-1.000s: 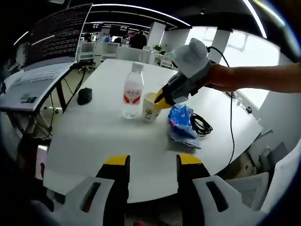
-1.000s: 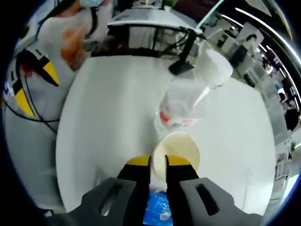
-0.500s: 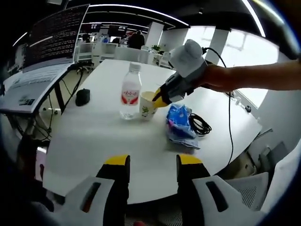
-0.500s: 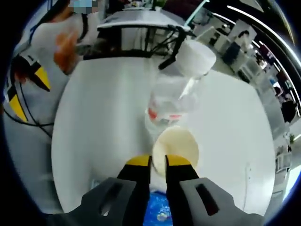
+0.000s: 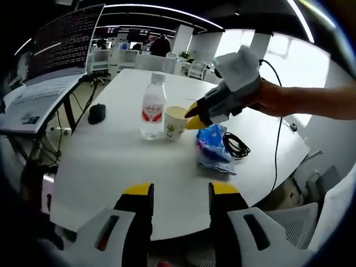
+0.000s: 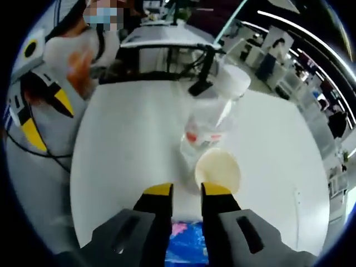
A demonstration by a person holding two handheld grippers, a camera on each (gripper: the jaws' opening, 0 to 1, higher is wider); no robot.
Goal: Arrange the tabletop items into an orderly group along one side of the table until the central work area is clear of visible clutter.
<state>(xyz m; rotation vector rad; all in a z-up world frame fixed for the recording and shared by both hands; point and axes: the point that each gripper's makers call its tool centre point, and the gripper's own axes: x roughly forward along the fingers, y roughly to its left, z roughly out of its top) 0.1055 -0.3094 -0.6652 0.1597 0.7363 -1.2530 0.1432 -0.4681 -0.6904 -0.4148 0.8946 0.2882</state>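
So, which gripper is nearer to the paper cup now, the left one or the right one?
Right. The right gripper hovers just beside the paper cup, by its rim. The left gripper is back at the table's near edge.

The table (image 5: 111,161) is plain white. The bottle (image 5: 153,107) is clear with a white cap and a red-and-white label. The paper cup (image 5: 174,123) is cream with a small green print. The packet (image 5: 214,146) is blue with pink markings. The cable (image 5: 238,147) and the mouse (image 5: 97,113) are black. Both the left gripper (image 5: 179,192) and the right gripper (image 6: 187,192) have yellow-tipped black jaws on grey bodies.
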